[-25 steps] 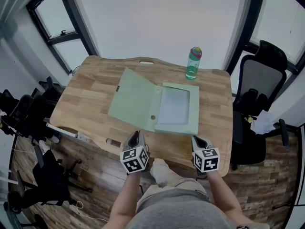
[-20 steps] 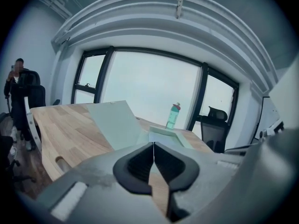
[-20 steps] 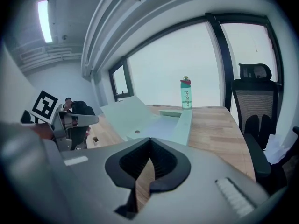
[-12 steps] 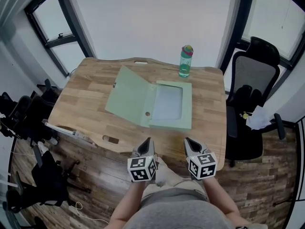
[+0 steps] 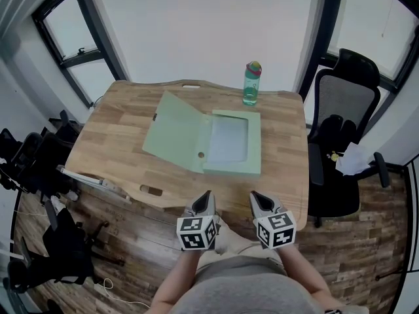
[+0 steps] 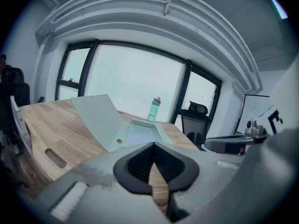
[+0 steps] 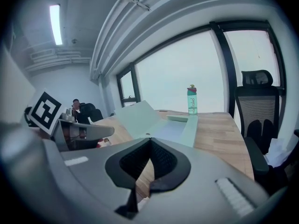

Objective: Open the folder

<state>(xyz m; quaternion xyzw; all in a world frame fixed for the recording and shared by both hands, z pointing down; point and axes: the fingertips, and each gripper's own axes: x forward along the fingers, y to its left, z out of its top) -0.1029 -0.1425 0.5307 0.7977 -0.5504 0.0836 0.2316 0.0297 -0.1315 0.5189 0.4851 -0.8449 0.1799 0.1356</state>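
Note:
The pale green box folder [image 5: 232, 142] lies open on the wooden table [image 5: 111, 129]. Its lid [image 5: 173, 131] is swung to the left and propped at a slant, and the tray shows a whitish inside. In the left gripper view the lid [image 6: 100, 118] rises ahead, in the right gripper view the folder [image 7: 175, 127] lies ahead. My left gripper [image 5: 205, 195] [image 6: 153, 144] and right gripper [image 5: 255, 196] [image 7: 150, 140] hang side by side in front of the table's near edge, over the person's lap. Both are shut with nothing between the pads, well short of the folder.
A green water bottle [image 5: 251, 84] stands at the table's far edge behind the folder. A black office chair [image 5: 340, 129] with white paper [image 5: 357, 159] on it is at the right, and more dark chairs [image 5: 33, 162] at the left. A slot [image 5: 150, 190] is cut near the table's front edge.
Both grippers have drawn back from the table's front edge toward the person's body, and the left one has shifted right, closer to the right one. The folder stays open as before.

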